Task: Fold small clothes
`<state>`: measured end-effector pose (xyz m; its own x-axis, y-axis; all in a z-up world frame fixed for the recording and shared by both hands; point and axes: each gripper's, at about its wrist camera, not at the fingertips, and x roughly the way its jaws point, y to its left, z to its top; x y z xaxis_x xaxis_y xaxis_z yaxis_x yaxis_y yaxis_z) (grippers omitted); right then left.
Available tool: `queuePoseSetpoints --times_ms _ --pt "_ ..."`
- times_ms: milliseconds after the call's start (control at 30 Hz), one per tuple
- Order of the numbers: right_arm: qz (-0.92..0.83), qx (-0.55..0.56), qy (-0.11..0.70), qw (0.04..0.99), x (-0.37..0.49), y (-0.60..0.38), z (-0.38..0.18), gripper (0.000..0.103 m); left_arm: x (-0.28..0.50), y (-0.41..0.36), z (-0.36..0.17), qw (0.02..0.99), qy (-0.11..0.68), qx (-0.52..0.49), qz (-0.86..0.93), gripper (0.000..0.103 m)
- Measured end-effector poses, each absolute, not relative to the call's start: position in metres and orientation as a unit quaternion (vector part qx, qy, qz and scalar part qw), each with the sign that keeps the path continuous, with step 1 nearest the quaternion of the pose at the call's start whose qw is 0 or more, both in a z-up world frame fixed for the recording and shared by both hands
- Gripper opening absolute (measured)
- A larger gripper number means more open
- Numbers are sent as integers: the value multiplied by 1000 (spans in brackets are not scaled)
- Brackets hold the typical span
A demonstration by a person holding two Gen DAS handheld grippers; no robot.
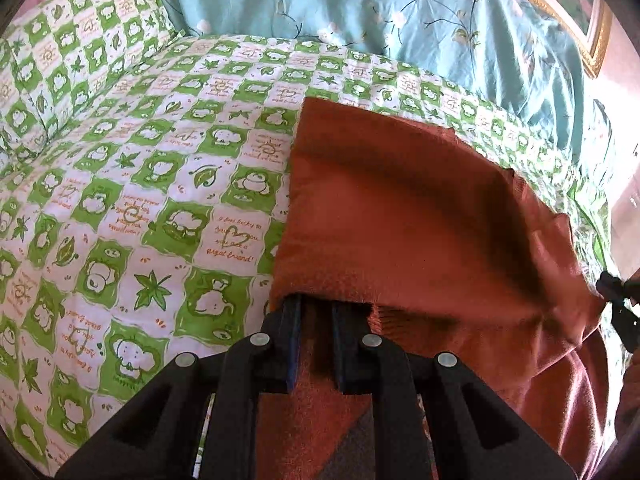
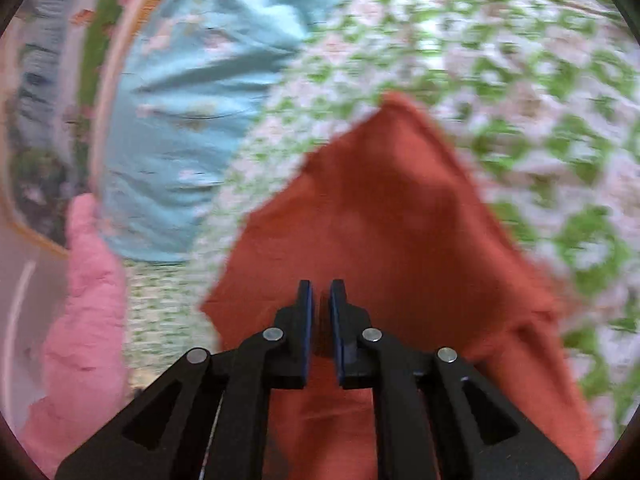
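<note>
A rust-orange fleece garment (image 1: 420, 216) lies partly folded on the green-and-white checked bed sheet (image 1: 132, 208). My left gripper (image 1: 318, 312) sits at the garment's near left edge. Its fingertips are hidden under that edge and the cloth fills the narrow gap between the pads, so it is shut on the garment. In the blurred right wrist view, the same garment (image 2: 380, 216) spreads out below my right gripper (image 2: 321, 286). Its jaws stand a narrow slit apart, with nothing clamped between them. The right gripper (image 1: 618, 300) also shows as a black shape by the garment's right corner.
A crumpled light-blue floral quilt (image 1: 360, 4) lies along the far side of the bed. A pillow (image 1: 68, 40) in the same green check sits at the far left. A pink cloth (image 2: 84, 300) lies left of the garment. A gold-framed picture (image 1: 576, 12) is on the wall.
</note>
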<state>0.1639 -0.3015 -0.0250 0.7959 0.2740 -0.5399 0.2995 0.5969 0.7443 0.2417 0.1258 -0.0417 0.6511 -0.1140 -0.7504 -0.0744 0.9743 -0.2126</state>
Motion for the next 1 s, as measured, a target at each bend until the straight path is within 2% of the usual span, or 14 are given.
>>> queuePoseSetpoints --times_ms 67,133,167,200,267,367,567,633,700,733,800,867,900,1000 --pt "-34 429 323 843 156 -311 -26 14 240 128 -44 902 414 -122 -14 13" --pt "-42 380 337 861 151 -309 -19 21 237 128 -46 904 409 -125 -14 13" --pt "-38 347 341 873 149 -302 -12 28 236 128 -47 905 406 -125 -13 13" --pt "-33 322 345 881 149 -295 -9 41 236 127 -48 906 404 -124 -11 13" --pt "0 217 359 908 148 -259 3 59 235 126 -49 908 400 -122 -8 13" --pt "45 75 367 926 146 -205 6 60 235 128 -50 908 398 -129 -13 13" --pt "57 -106 412 903 160 -158 -28 59 236 133 -53 906 397 -143 -19 14" --pt "52 -141 427 892 166 -155 -39 53 237 134 -53 906 397 -144 -18 14" --pt "40 -143 438 886 173 -163 -44 11 236 135 -53 906 395 -148 -20 14" --pt "40 -126 444 886 176 -169 -42 6 236 136 -53 906 394 -152 -21 14" --pt "63 -38 444 893 179 -193 -26 5 235 138 -54 906 393 -156 -24 14" --pt "128 148 420 886 182 -234 -5 5 235 139 -54 906 391 -162 -25 14" --pt "135 205 410 879 184 -253 -1 5 235 139 -54 906 391 -163 -25 14" --pt "86 281 387 874 191 -304 3 5 235 138 -54 906 390 -163 -24 14"
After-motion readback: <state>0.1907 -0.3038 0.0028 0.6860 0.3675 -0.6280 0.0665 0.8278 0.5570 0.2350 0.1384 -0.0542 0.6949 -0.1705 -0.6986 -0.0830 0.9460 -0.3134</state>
